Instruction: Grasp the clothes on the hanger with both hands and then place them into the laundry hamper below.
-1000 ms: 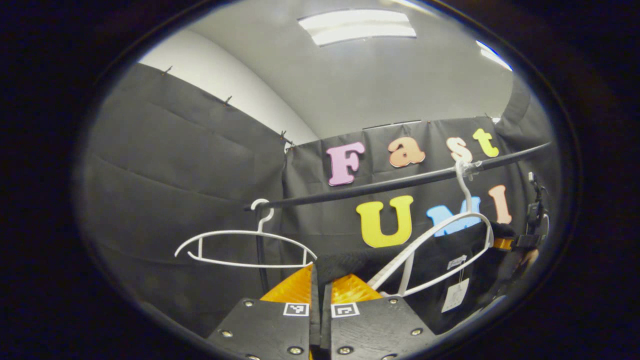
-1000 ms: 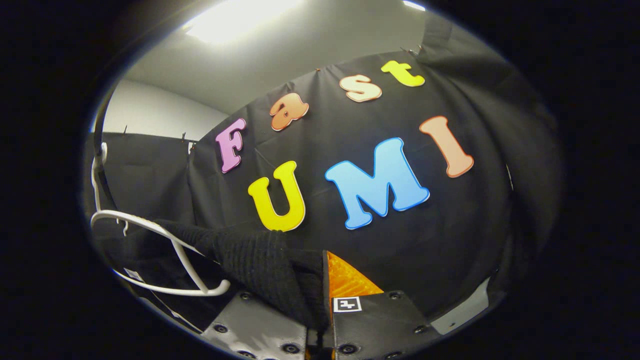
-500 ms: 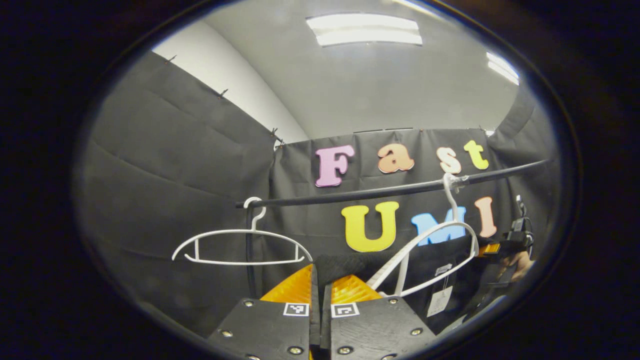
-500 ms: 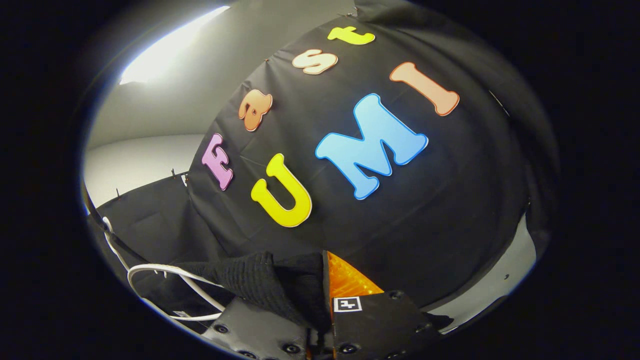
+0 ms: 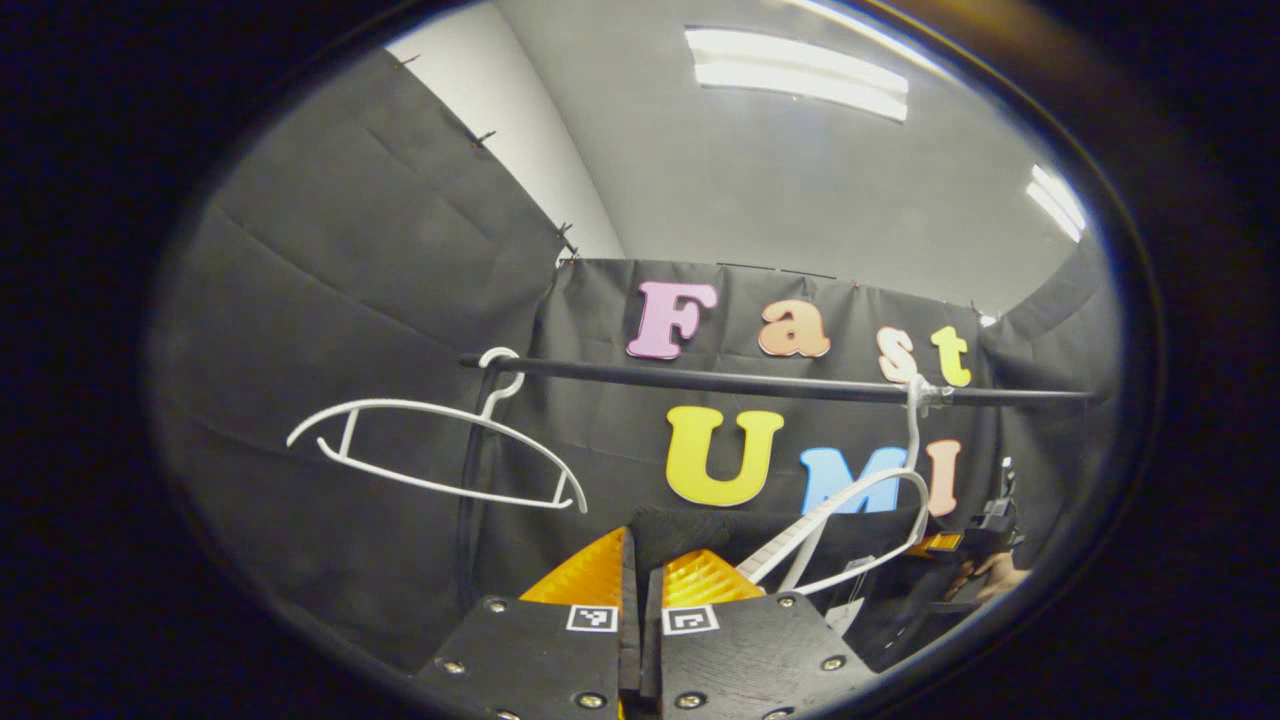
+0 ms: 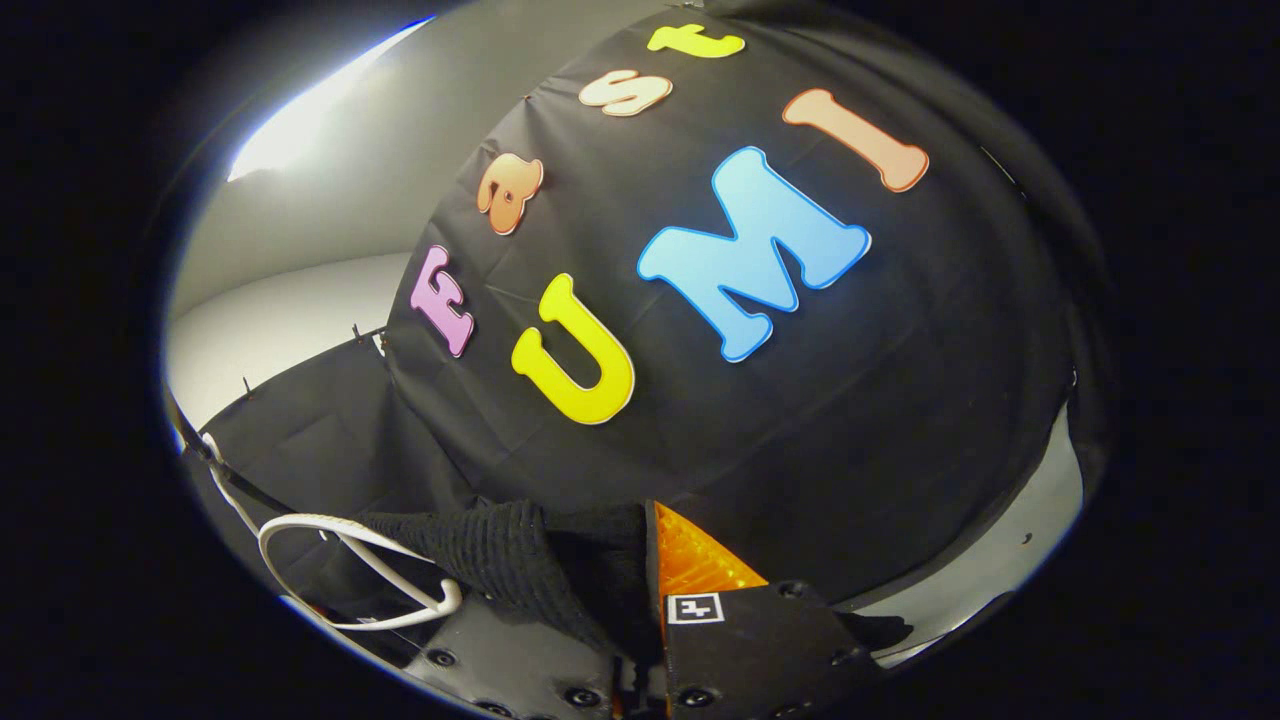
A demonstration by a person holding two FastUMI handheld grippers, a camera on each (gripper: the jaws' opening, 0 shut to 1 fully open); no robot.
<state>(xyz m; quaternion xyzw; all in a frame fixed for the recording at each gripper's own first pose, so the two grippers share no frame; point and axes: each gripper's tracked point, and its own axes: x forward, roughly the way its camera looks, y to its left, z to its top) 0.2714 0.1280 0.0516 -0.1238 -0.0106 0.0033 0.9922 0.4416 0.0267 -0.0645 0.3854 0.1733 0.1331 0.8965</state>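
While the rail [image 5: 760,383] spans the booth from side to side, the black garment [image 5: 700,528] stretches beneath it along much the same line, so its long axis runs between your two hands. In the left gripper view the left claw [image 5: 632,585] has its fingers drawn narrow, nearly together, with the near end of the knit cloth sitting right at their tips; it looks pinched there, though the contact itself is hard to see. In the right gripper view the right claw [image 6: 640,585] is closed on the other end: ribbed black fabric [image 6: 520,560] bunches over one finger and into the gap beside the other.

The coming move, by my judgement, turns on this: the garment's hanger [image 5: 850,530] lies between your claws, tilted, its hook on the rail, and the hamper lies somewhere below, out of sight. You will likely need to draw the cloth clear of that hanger before lowering it, both ends together.

The left gripper view gives you the rail, a bare white hanger [image 5: 440,450] well to one side, and your far hand [image 5: 985,575] with its gripper. The right gripper view gives instead the knit's texture and the hanger's end loop [image 6: 350,575] just beside the cloth.
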